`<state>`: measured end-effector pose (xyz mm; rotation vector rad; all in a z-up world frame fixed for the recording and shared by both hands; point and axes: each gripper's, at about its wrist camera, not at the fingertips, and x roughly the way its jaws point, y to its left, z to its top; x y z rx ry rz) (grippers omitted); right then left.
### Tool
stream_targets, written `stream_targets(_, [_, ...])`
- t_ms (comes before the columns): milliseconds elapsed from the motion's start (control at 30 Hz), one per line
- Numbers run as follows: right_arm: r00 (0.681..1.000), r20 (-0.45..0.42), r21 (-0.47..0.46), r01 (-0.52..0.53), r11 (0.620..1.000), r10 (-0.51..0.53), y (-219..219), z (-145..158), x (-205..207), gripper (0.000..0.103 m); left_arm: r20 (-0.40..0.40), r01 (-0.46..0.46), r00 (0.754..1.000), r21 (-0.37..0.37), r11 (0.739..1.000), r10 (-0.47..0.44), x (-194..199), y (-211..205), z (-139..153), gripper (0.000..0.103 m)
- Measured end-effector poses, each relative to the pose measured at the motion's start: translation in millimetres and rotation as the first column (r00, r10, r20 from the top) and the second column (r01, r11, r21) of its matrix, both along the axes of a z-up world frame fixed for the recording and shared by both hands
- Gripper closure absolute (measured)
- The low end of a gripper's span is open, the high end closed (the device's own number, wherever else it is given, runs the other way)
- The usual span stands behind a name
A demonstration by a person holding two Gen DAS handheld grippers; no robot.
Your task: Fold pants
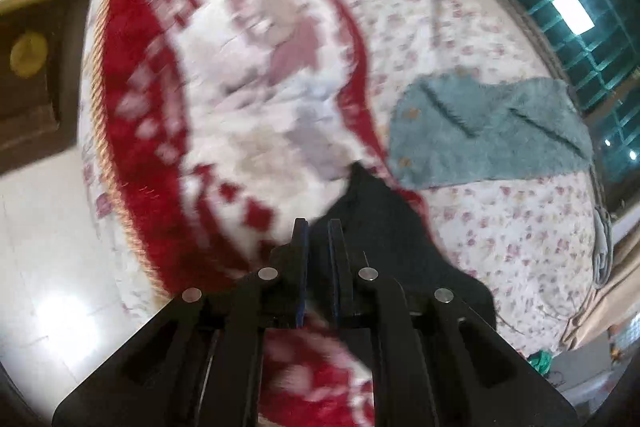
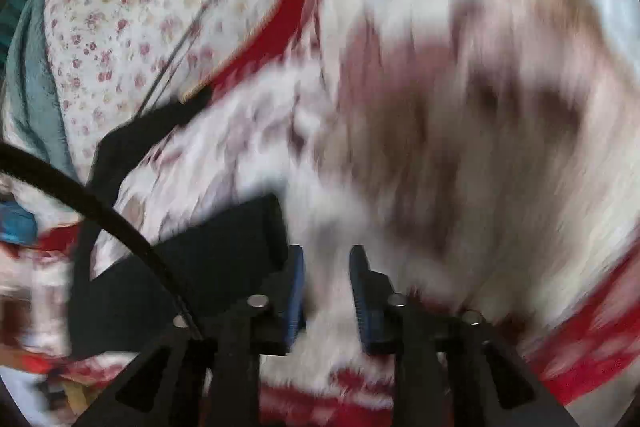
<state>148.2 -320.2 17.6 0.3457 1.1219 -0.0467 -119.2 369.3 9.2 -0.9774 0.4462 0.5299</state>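
Observation:
The black pants point(image 1: 380, 211) hang from my left gripper point(image 1: 318, 227), which is shut on a fold of the dark cloth above the red-and-white blanket point(image 1: 224, 75). In the right wrist view the pants point(image 2: 208, 267) lie to the left of my right gripper point(image 2: 326, 255), with a narrow strip of them reaching up and left point(image 2: 152, 131). My right gripper's jaws stand a little apart with only the blurred blanket point(image 2: 460, 107) between them. Both views are motion-blurred.
A grey-blue fluffy garment point(image 1: 488, 131) lies on the floral bedsheet point(image 1: 500, 227) to the right. A dark cabinet point(image 1: 28, 75) and pale floor tiles point(image 1: 44, 247) are to the left. A barred window point(image 1: 568, 7) is at the far right. A black cable point(image 2: 100, 211) crosses the right wrist view.

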Motion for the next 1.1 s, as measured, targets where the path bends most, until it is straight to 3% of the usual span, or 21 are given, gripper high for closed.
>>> stream_targets(33, [0.999, 0.034, 0.003, -0.030, 1.000, 0.030, 7, 10, 8, 0.078, 0.021, 0.029, 0.999, 0.035, 0.999, -0.030, 9, -15, 13, 0.096])
stream_targets(133, [0.983, 0.117, 0.038, -0.148, 0.988, 0.143, 41, 28, 51, 0.068, 0.110, 0.200, 0.972, 0.079, 0.977, -0.207, 47, -78, 36, 0.072])
stream_targets(167, [0.970, 0.148, 0.027, -0.199, 0.980, 0.193, 54, 30, 61, 0.061, 0.143, 0.274, 0.949, 0.068, 0.959, -0.281, 62, -102, 37, 0.070])
stream_targets(200, [0.948, 0.186, 0.008, -0.265, 0.964, 0.259, 72, 30, 76, 0.058, 0.160, 0.373, 0.912, 0.062, 0.926, -0.378, 82, -136, 33, 0.070])
stream_targets(267, [0.877, 0.242, -0.040, -0.419, 0.907, 0.416, 103, 25, 102, 0.057, 0.134, 0.476, 0.864, 0.099, 0.874, -0.486, 102, -178, 24, 0.070])
stream_targets(300, [0.846, 0.239, -0.073, -0.473, 0.878, 0.476, 115, 21, 110, 0.057, 0.081, 0.518, 0.842, 0.158, 0.841, -0.534, 111, -205, 14, 0.070])
stream_targets(367, [0.801, 0.208, -0.184, -0.532, 0.827, 0.561, 135, 6, 130, 0.057, -0.014, 0.553, 0.826, 0.215, 0.805, -0.563, 119, -231, -2, 0.070])
stream_targets(400, [0.774, 0.198, -0.234, -0.558, 0.796, 0.601, 141, -1, 137, 0.057, -0.067, 0.582, 0.810, 0.201, 0.788, -0.582, 126, -238, -8, 0.070])
stream_targets(467, [0.717, 0.162, -0.329, -0.609, 0.722, 0.678, 153, -16, 150, 0.057, -0.075, 0.604, 0.794, 0.214, 0.768, -0.603, 134, -242, -9, 0.070])
stream_targets(533, [0.685, 0.152, -0.346, -0.638, 0.688, 0.712, 154, -28, 168, 0.057, -0.086, 0.592, 0.803, 0.226, 0.774, -0.589, 140, -240, -11, 0.070])
stream_targets(667, [0.668, 0.152, -0.333, -0.660, 0.674, 0.729, 153, -51, 192, 0.057, -0.070, 0.596, 0.803, 0.100, 0.796, -0.592, 151, -224, -29, 0.070])
stream_targets(700, [0.665, 0.134, -0.309, -0.676, 0.669, 0.735, 156, -55, 194, 0.062, -0.066, 0.593, 0.805, 0.077, 0.801, -0.589, 151, -220, -31, 0.070])
stream_targets(733, [0.663, 0.107, -0.266, -0.699, 0.664, 0.741, 158, -58, 197, 0.072, -0.065, 0.591, 0.807, 0.065, 0.804, -0.587, 145, -222, -34, 0.070])
stream_targets(767, [0.678, 0.072, -0.200, -0.709, 0.676, 0.732, 158, -60, 201, 0.089, -0.064, 0.587, 0.809, 0.052, 0.808, -0.584, 143, -222, -35, 0.070])
stream_targets(800, [0.685, 0.058, -0.179, -0.709, 0.683, 0.726, 158, -58, 198, 0.096, -0.062, 0.585, 0.810, 0.035, 0.810, -0.583, 144, -220, -37, 0.070])
stream_targets(833, [0.676, 0.070, -0.220, -0.707, 0.672, 0.734, 160, -48, 189, 0.096, -0.061, 0.586, 0.809, 0.023, 0.810, -0.584, 141, -221, -36, 0.070])
stream_targets(967, [0.671, 0.174, -0.260, -0.675, 0.691, 0.721, 155, 18, 146, 0.098, -0.061, 0.580, 0.813, -0.006, 0.815, -0.579, 140, -219, -38, 0.070])
stream_targets(1100, [0.659, 0.177, -0.288, -0.675, 0.679, 0.731, 156, 81, 99, 0.099, -0.052, 0.567, 0.820, -0.058, 0.822, -0.570, 140, -213, -43, 0.070])
